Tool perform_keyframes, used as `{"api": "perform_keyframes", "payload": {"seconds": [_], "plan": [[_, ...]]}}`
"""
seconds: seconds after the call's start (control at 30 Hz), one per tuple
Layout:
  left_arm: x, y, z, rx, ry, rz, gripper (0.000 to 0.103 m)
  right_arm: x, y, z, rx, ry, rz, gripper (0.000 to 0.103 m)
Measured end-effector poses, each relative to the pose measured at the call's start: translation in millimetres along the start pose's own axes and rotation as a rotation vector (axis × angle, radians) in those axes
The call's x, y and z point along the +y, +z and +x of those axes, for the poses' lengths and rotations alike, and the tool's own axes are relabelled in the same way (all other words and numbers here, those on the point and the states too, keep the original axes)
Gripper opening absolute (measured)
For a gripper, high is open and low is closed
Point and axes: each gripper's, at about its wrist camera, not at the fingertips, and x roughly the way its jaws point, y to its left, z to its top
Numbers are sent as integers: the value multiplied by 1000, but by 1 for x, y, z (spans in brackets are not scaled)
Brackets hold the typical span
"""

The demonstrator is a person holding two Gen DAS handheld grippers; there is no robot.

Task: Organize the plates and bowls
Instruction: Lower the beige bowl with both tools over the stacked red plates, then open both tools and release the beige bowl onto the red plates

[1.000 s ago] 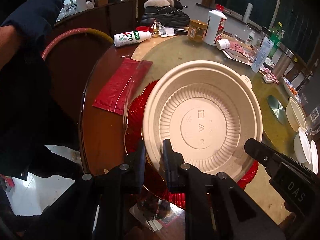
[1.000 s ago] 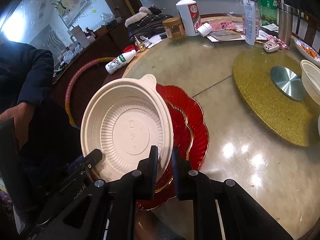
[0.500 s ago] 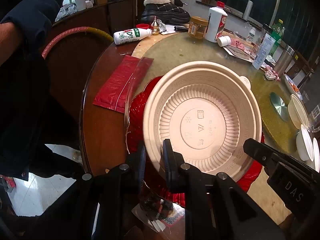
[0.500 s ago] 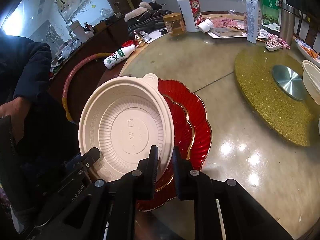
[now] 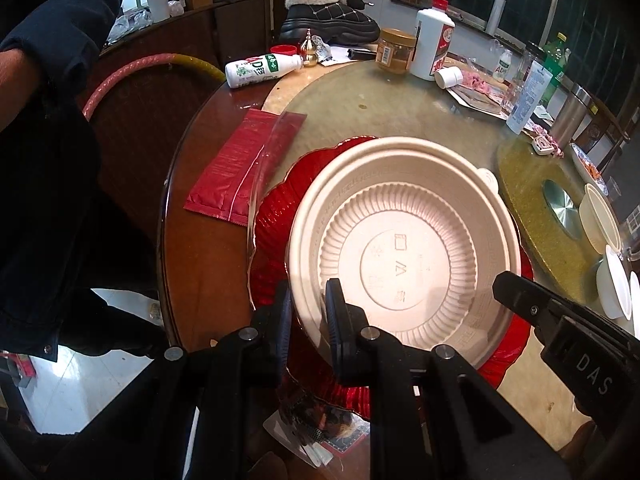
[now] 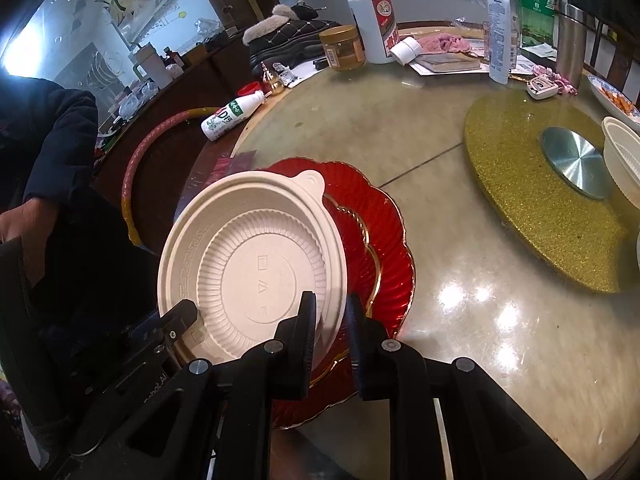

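Bowl (image 5: 404,240): matt cream pulp-like plastic, ribbed inner wall, embossed marks on its base. Plates (image 6: 380,248): glossy translucent red plastic, fluted, gold-edged. Surface (image 6: 460,320): polished stone-like top, strongly reflective, with a dark glossy wooden rim (image 5: 192,248). Turntable (image 6: 532,200): rough gold glitter around a brushed metal disc (image 6: 576,164). Packet (image 5: 236,160): red with clear, shiny film. Grippers (image 5: 306,312) (image 6: 330,320): matt black plastic with metal screws.

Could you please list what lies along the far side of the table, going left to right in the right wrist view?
Lying white-and-green plastic bottle → small gold ornament → amber jar with gold lid → tall white bottle with red cap → steel tumbler.
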Motion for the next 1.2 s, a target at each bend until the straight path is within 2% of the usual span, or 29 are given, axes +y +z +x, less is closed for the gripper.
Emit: {"api": "perform_keyframes", "payload": {"seconds": [0.23, 0.3, 0.37, 0.43, 0.5, 0.63, 0.73, 0.8, 0.93, 1.0, 1.03, 1.2], "plan": [[5, 4, -9, -43, 20, -17, 17, 0, 1, -6, -31, 0, -1, 19], [7, 4, -12, -59, 24, -15, 20, -2, 1, -7, -37, 10, 8, 24], [7, 4, -17, -78, 35, -10, 36, -2, 0, -9, -42, 16, 11, 29], [8, 4, -22, -99, 38, -18, 43, -2, -1, -11, -52, 19, 13, 30], [9, 6, -30, -131, 53, -23, 43, -3, -1, -13, -55, 25, 14, 34], [7, 7, -47, -203, 58, -28, 43, -5, -2, -23, -81, 52, 19, 48], [0, 9, -60, -256, 45, -26, 54, -9, -1, -33, -115, 60, 25, 60], [-5, 9, -66, -277, 34, -19, 54, -13, -1, -38, -130, 70, 32, 61], [-21, 13, -67, -275, 8, 9, 54, -25, 1, -48, -144, 85, 57, 64], [-30, 14, -68, -268, -8, 27, 54, -33, 1, -53, -149, 95, 76, 71], [-35, 14, -67, -267, -16, 38, 54, -36, 1, -53, -149, 100, 83, 78], [-50, 15, -66, -245, -50, 50, 65, -62, 0, -59, -159, 107, 145, 88]]}}
